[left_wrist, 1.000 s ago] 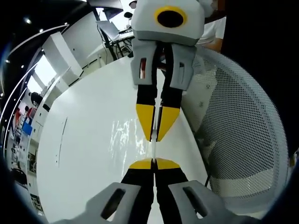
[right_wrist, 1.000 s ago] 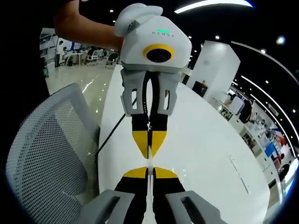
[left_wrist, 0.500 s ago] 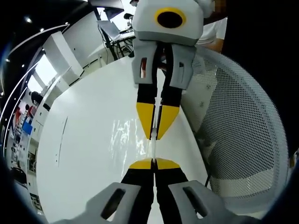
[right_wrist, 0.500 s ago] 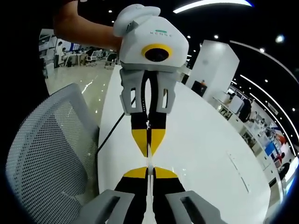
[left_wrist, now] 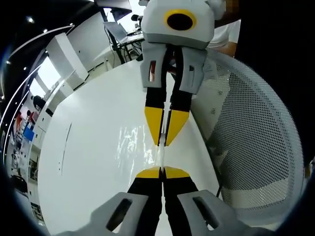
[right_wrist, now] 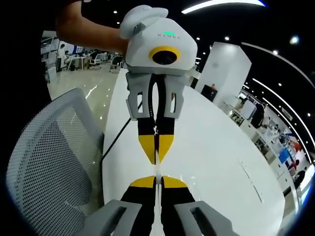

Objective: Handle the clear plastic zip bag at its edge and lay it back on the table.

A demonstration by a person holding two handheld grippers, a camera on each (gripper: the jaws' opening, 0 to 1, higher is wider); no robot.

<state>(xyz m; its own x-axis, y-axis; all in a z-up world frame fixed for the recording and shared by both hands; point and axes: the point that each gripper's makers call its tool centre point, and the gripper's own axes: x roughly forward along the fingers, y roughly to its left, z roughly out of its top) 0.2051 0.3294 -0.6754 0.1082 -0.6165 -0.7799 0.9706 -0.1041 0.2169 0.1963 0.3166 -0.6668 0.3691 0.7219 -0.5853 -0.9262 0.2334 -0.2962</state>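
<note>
Left hand-held gripper (left_wrist: pixel 162 170) and right hand-held gripper (right_wrist: pixel 157 180) face each other tip to tip, each clamped on the clear zip bag (left_wrist: pixel 142 142) edge. Bag hangs above the white bench (left_wrist: pixel 88 147); mesh chair (left_wrist: pixel 256 142) at 3 o'clock.

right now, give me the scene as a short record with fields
held item: clear plastic zip bag, thin edge stretched between the two tools
left tool: jaws shut on the bag edge
right tool: jaws shut on the bag edge, facing the left tool
surface: glossy white table under the bag
beside table: white mesh chair back
task state: bag gripped at both ends, not yet released
</note>
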